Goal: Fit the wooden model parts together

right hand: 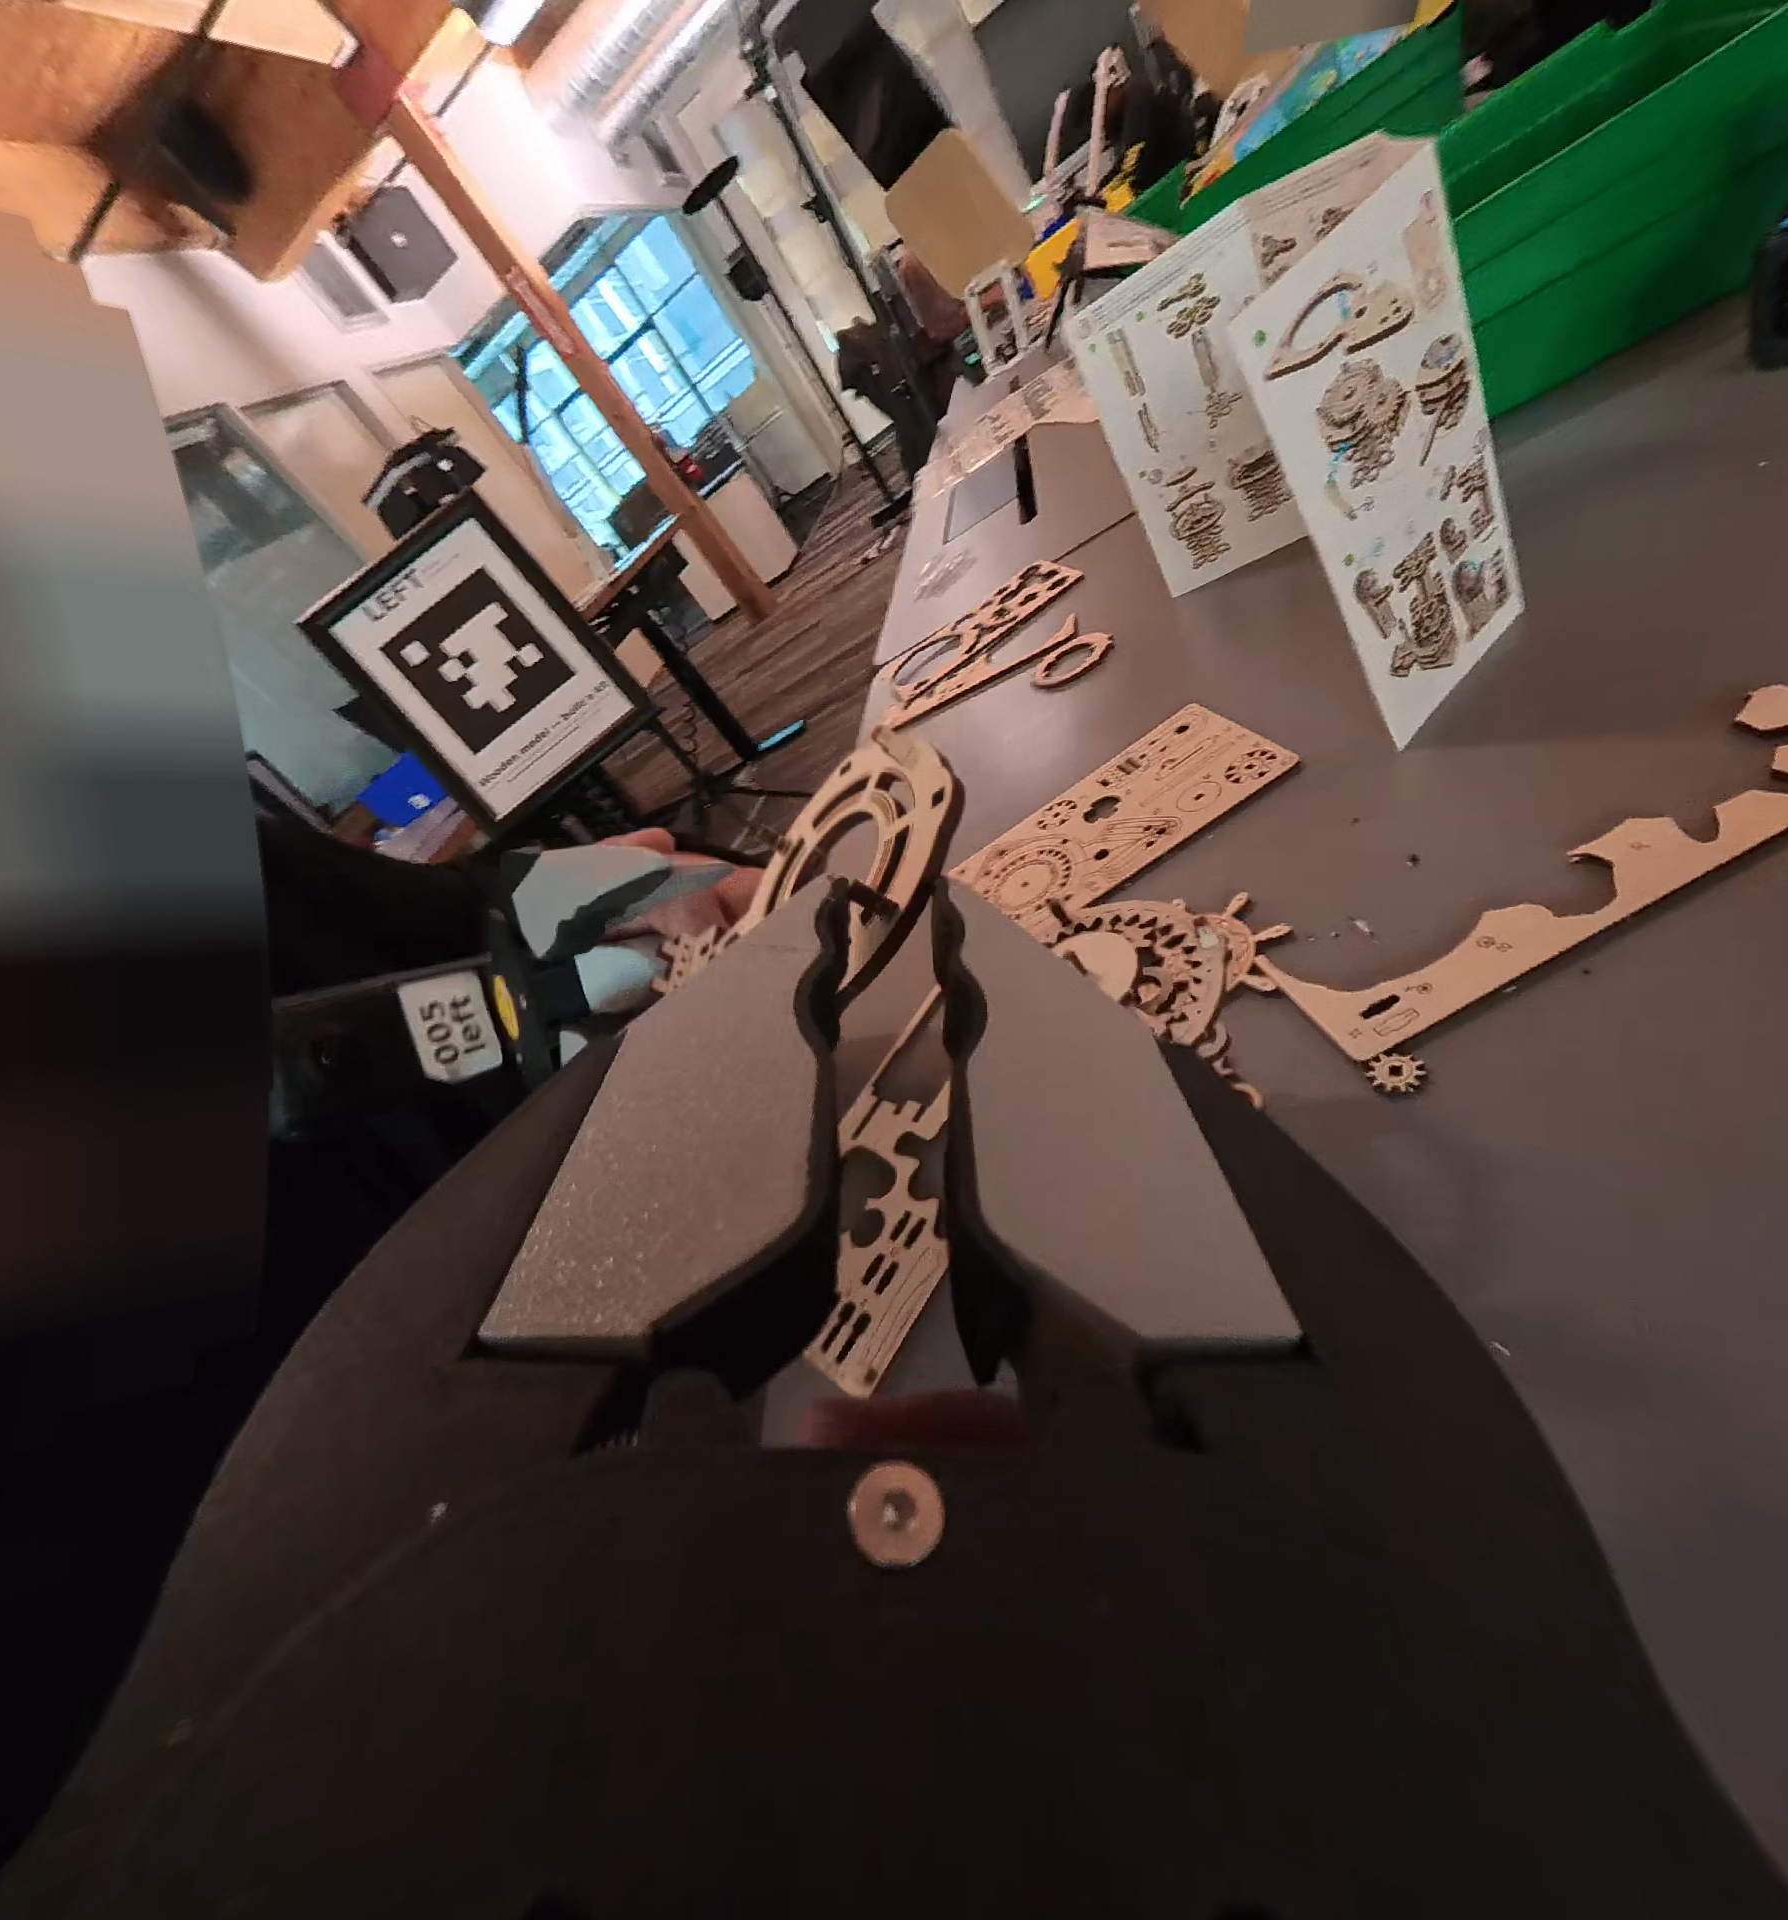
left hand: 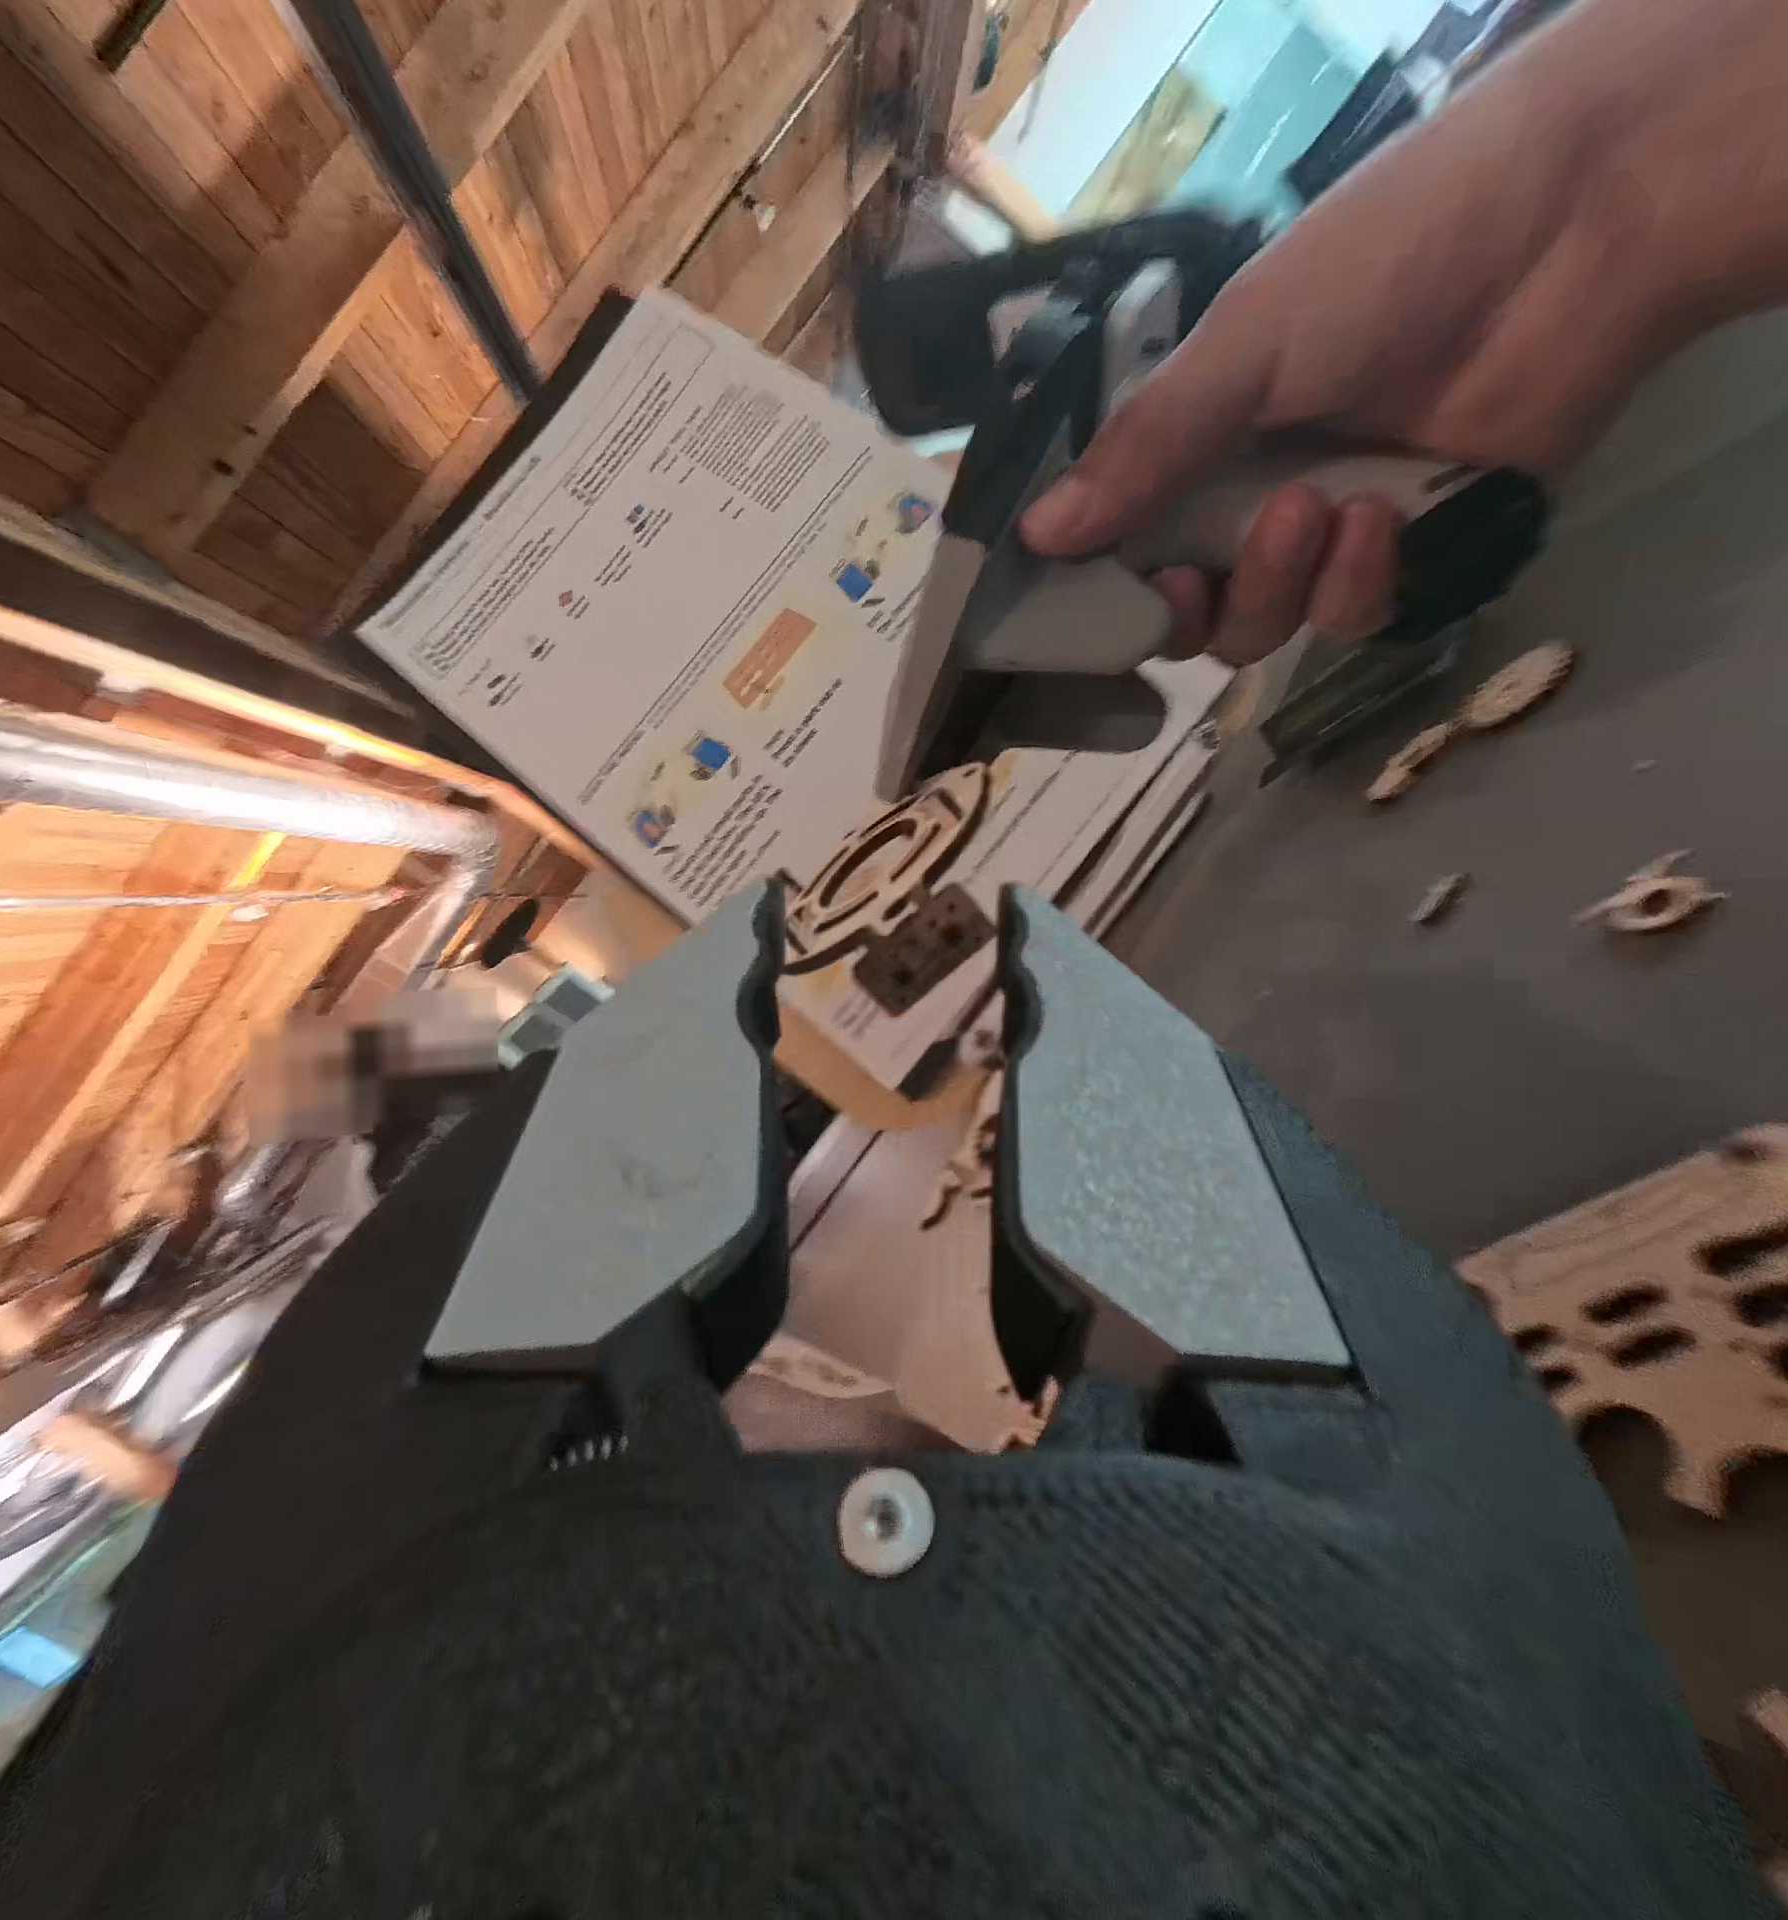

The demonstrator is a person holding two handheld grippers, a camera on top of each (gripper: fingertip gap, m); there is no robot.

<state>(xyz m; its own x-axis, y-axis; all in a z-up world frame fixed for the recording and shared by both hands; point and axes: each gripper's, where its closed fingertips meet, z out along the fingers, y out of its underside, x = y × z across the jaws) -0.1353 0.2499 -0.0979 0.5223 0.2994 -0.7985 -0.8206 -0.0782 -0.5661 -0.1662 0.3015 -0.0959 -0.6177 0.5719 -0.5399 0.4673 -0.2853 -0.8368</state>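
A flat wooden ring part [right hand: 859,821] with cut-out arcs is held in the air over the table's edge. My right gripper [right hand: 887,925] is shut on the ring's lower edge, with only a narrow gap between its jaws. My left gripper [left hand: 890,935] is open and empty. The ring [left hand: 885,847] is just beyond its fingertips, close to the left finger. In the left wrist view a hand [left hand: 1441,312] holds the right gripper [left hand: 937,743], which comes down onto the ring from above. A partly built wooden model [right hand: 1160,956] lies on the grey table [right hand: 1492,1351].
Cut wooden sheets [right hand: 1129,821], a long offcut [right hand: 1596,873] and a small gear [right hand: 1397,1070] lie on the table. A slotted sheet [right hand: 890,1195] lies under my right fingers. A folded instruction booklet [right hand: 1389,416] stands before green bins [right hand: 1596,156]. Loose wooden pieces [left hand: 1648,904] and a printed sheet [left hand: 682,582] are near my left gripper. Some 7 centimeters of space lies between my two pairs of fingers. My right gripper's tips are some 15 centimeters from the small gear [right hand: 1397,1070].
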